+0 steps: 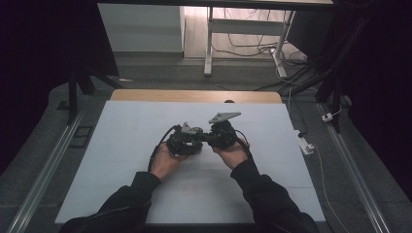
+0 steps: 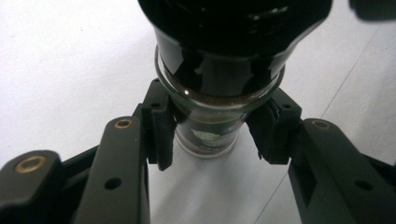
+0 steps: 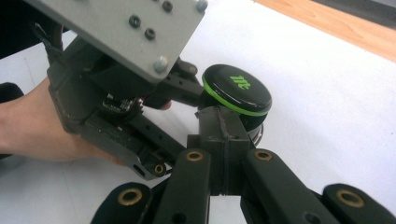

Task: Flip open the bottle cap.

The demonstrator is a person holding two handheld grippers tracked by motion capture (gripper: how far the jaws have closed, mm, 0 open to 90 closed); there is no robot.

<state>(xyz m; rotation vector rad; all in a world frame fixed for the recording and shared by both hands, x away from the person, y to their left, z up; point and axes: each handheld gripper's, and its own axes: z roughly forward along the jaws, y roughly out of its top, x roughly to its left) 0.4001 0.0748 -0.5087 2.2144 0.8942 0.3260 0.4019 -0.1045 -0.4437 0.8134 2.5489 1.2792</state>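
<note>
Jar (image 2: pixel 208 135): I see it at twelve o'clock, clamped between left gripper (image 2: pixel 210 130) pads.
Lid (image 3: pixel 237 89): black, green-ringed.
Right gripper (image 3: pixel 223 154): clenched beneath lid.

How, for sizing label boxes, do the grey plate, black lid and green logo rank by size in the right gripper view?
1. grey plate, though nearer the camera
2. black lid
3. green logo

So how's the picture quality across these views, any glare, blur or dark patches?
High view: dim, room edges nearly black, only the white table lit. Left gripper view: the glass jar fairly sharp with small glints, its black cap looming dark and soft. Right gripper view: evenly lit, cap sharp, near jaws slightly soft.
</note>
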